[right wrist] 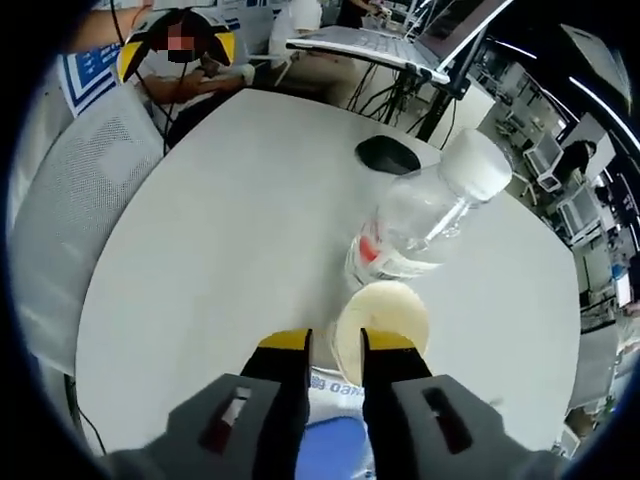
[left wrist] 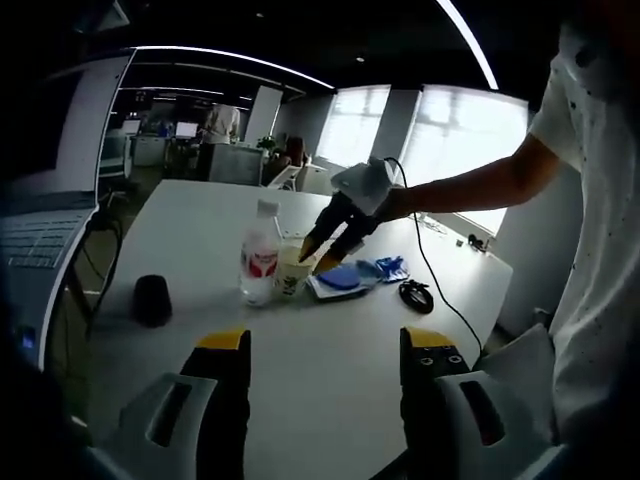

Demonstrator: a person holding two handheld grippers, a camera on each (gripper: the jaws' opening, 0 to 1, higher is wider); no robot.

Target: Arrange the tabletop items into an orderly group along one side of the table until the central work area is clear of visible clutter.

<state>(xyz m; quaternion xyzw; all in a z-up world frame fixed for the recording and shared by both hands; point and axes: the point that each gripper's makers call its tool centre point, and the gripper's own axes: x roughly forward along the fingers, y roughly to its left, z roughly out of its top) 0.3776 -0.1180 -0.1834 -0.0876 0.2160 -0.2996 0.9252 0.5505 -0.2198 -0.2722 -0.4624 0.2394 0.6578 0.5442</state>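
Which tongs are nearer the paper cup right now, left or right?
Right. The right tongs sit at the paper cup, tips by its rim beside the water bottle. The left tongs hang back, with bare table between.

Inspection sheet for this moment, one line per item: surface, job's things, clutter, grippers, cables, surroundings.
Surface: white table, near part bare.
Job's things: clear bottle with white cap and red label, upright beside a paper cup; blue item on a flat white packet next to them.
Clutter: small black object apart on the table; another black item by the far edge.
Grippers: left gripper open, holding nothing; right gripper nearly shut, at the cup's rim, grip unclear.
Cables: black cable running across the table.
Surroundings: laptop beside the table; office desks and bright windows behind.
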